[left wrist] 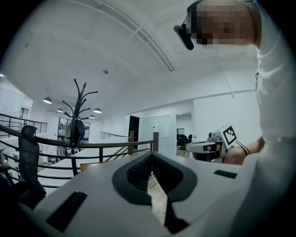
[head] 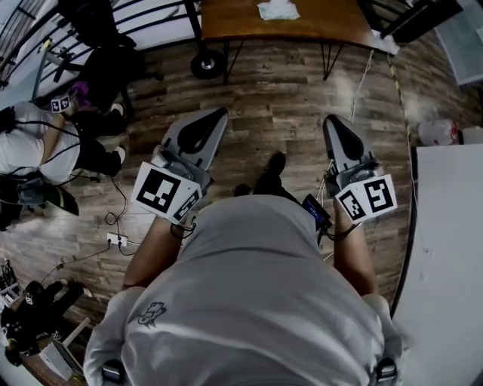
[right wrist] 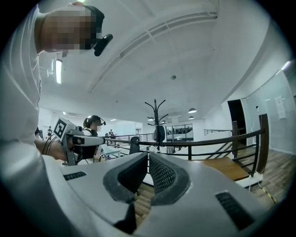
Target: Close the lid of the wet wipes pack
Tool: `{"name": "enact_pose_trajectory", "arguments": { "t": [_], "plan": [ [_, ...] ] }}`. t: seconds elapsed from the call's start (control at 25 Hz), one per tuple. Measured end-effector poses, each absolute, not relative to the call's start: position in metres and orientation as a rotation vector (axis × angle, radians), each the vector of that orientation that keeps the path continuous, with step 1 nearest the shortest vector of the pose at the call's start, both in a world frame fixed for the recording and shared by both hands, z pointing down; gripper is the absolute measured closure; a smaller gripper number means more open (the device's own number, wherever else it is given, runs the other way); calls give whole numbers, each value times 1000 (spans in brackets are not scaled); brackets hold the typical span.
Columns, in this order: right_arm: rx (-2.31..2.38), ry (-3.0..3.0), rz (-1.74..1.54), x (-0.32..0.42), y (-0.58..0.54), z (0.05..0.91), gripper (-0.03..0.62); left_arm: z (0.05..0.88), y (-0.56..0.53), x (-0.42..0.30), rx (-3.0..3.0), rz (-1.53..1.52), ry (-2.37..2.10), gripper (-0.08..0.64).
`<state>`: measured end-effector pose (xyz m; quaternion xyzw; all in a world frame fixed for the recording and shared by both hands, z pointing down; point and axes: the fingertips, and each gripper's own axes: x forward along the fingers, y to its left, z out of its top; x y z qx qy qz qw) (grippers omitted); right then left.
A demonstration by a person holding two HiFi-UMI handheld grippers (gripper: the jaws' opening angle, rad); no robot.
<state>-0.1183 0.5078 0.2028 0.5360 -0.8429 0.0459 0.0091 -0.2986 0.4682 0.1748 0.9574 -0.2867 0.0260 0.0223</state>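
Observation:
A white, crumpled-looking item [head: 278,9] lies on the brown wooden table [head: 317,22] at the top of the head view; I cannot tell whether it is the wet wipes pack. Both grippers are held level in front of my body, over the wood floor and well short of that table. My left gripper [head: 215,114] has its jaws together with nothing between them, and its tips meet in the left gripper view [left wrist: 151,159]. The right gripper [head: 332,122] is likewise shut and empty [right wrist: 148,159].
A white table [head: 453,249] runs along the right edge. Another person [head: 30,143] sits at the left among cables and a power strip [head: 116,240]. A black railing [right wrist: 199,143] and a coat stand [right wrist: 156,122] stand ahead.

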Motion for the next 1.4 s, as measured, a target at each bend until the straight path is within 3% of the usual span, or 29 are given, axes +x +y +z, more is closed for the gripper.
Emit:
{"name": "enact_pose_trajectory", "arguments": {
  "t": [0.4,1.4],
  "plan": [
    [1646,-2677,173,-91,458,205,557,180,426,-268,2955,112,-903,548],
    [1615,-2715,113,82,348,196,557,175,308,-94,2959,86,-954,548]
  ]
}}
